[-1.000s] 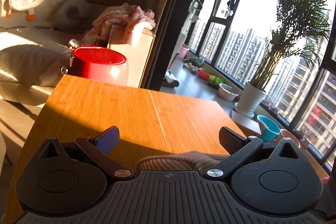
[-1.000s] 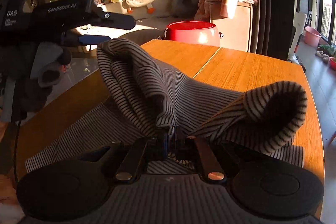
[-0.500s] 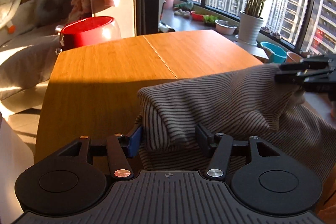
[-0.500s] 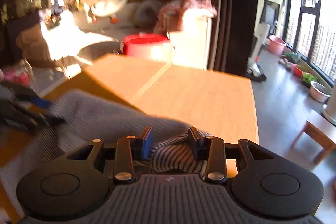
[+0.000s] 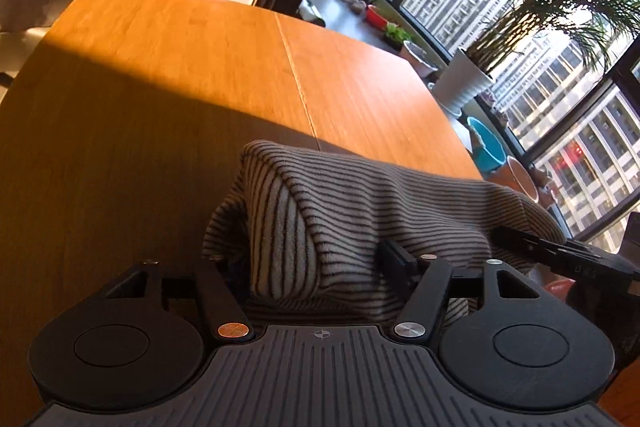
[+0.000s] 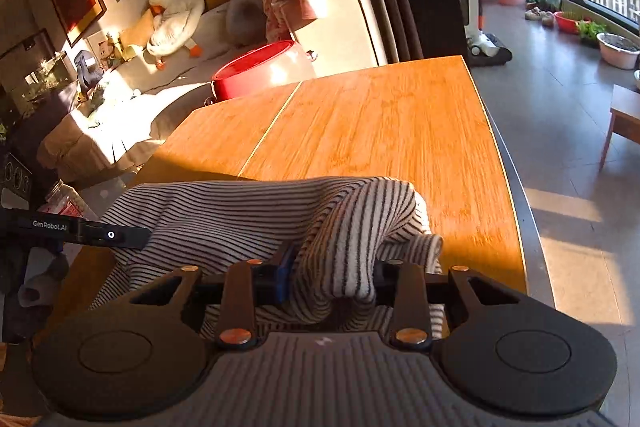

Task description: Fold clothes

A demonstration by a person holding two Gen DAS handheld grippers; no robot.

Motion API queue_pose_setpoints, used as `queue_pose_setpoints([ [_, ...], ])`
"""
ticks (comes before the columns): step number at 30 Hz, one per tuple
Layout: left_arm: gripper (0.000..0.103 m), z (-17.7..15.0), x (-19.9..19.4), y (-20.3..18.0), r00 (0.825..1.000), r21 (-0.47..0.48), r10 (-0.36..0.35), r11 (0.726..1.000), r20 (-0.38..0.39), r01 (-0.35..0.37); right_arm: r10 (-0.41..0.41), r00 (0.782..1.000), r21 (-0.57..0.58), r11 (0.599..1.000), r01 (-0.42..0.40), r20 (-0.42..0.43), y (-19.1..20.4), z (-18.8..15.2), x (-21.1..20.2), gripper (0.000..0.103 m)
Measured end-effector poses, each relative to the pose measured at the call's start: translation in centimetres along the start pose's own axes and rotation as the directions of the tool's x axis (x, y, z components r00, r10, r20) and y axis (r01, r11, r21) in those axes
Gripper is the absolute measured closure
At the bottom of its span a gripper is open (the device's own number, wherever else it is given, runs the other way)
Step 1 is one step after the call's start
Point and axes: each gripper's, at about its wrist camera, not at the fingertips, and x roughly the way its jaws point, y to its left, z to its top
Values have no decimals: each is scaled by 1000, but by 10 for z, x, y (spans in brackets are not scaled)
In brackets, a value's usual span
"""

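A grey garment with thin dark stripes (image 5: 360, 195) lies bunched at the near edge of the wooden table (image 5: 160, 67). My left gripper (image 5: 312, 263) has a thick fold of it filling the gap, and its jaws are closing on it; cloth drapes over and hides the left pad. In the right wrist view the same garment (image 6: 224, 211) humps up, and my right gripper (image 6: 334, 275) is closing on a rolled fold, pads touching both sides. Each gripper shows in the other's view: the right gripper (image 5: 560, 251), the left gripper (image 6: 100, 233).
A red tub (image 6: 260, 71) stands just beyond the table's far edge, with a sofa and a white plush goose (image 6: 176, 19) behind it. To the right are the table's edge (image 6: 504, 163), open floor, a potted palm (image 5: 464, 87) and a teal basin (image 5: 486, 147).
The left gripper dropped from above the bare table onto the garment's fold and narrowed from wide open. The right gripper let go its tight pinch, shifted right, and now holds a thicker fold.
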Motion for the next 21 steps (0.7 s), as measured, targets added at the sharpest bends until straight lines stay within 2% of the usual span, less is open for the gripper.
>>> queue_pose_setpoints([
  [2, 62, 21, 10, -2, 1000, 1, 8, 1000, 19, -8, -11, 1000, -38, 999, 12, 27, 5, 15, 17, 81],
  [4, 74, 45, 8, -8, 997, 20, 24, 999, 77, -25, -34, 998, -59, 998, 37, 62, 8, 43, 33, 83],
  [7, 75, 62, -15, -19, 987, 34, -7, 999, 158, 2, -7, 992, -27, 1000, 10, 128, 5, 79, 29, 85],
  [9, 75, 57, -33, -26, 983, 64, -28, 998, 183, 17, 30, 986, -40, 999, -23, 166, 7, 82, 9, 85],
  [11, 74, 39, -44, -31, 985, 73, -48, 997, 165, 36, 61, 981, -55, 997, -52, 187, 6, 74, -12, 85],
  [16, 73, -23, -48, -43, 996, 82, -86, 993, 36, 83, 69, 988, -1, 998, -70, 140, -12, 34, -37, 85],
  [19, 70, -51, -45, -47, 998, 116, -64, 991, -18, 65, 76, 989, 47, 995, -83, 123, -20, 7, -49, 85],
  [21, 63, -65, -37, -42, 998, 124, -10, 992, -59, 18, 67, 993, 67, 995, -74, 96, -23, -13, -51, 84],
])
